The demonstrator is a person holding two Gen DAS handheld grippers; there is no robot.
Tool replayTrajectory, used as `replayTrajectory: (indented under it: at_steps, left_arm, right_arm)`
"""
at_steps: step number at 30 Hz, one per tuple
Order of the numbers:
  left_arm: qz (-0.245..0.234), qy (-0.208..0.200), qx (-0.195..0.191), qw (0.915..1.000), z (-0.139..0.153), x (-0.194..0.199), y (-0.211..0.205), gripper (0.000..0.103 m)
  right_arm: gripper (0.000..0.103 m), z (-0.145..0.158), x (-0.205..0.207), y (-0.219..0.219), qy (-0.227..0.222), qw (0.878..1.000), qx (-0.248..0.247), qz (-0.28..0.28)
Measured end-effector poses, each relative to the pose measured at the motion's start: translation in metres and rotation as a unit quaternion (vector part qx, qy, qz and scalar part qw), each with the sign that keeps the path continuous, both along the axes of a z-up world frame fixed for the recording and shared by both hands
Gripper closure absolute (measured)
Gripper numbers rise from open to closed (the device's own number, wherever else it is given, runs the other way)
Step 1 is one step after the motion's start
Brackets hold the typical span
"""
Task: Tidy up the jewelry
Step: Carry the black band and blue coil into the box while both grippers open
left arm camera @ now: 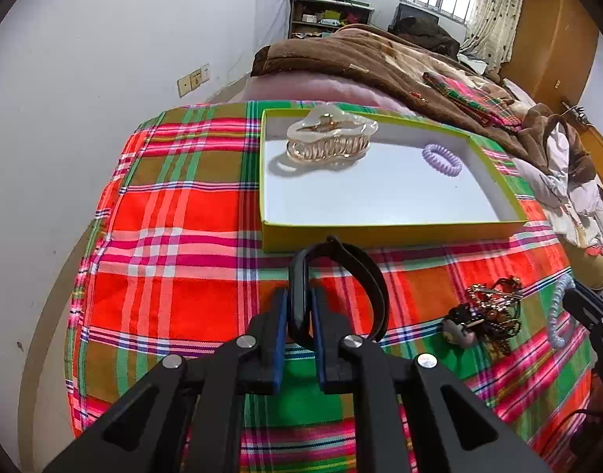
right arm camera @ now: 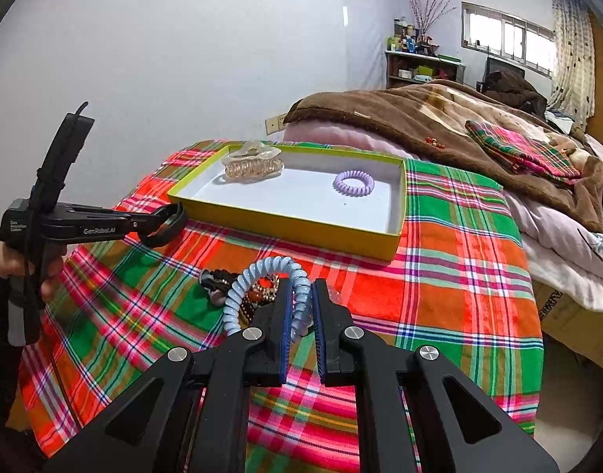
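left gripper jaws clench a black band just short of the yellow box, likely to drop in; right gripper jaws pinch a blue coil tie above the jewelry pile.

So the tray sits just ahead of both grippers, on the cloth. Inside: hair claw far-left corner, coil tie to its right (well apart). Jewelry pile lies near the tray's front edge, left of the right gripper.
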State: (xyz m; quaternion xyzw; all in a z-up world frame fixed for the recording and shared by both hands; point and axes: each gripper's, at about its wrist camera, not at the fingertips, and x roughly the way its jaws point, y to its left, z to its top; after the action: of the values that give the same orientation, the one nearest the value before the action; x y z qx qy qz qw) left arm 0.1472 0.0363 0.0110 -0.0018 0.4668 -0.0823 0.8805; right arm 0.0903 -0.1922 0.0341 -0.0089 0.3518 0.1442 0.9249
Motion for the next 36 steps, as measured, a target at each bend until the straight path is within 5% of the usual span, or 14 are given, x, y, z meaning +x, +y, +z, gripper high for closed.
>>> replayTrajectory:
  at_steps: [20,36]
  left_arm:
    - [-0.011,-0.048,-0.005,0.9988,0.05,0.012,-0.003,0.09]
    - [-0.016,-0.025,-0.023,0.9993,0.034,0.058,-0.022,0.09]
  right_arm:
    - [0.093,0.041,0.06,-0.001,-0.035,0.999,-0.016,-0.001]
    - [0.093,0.021,0.163,0.022,0.011,0.999,-0.045,0.017]
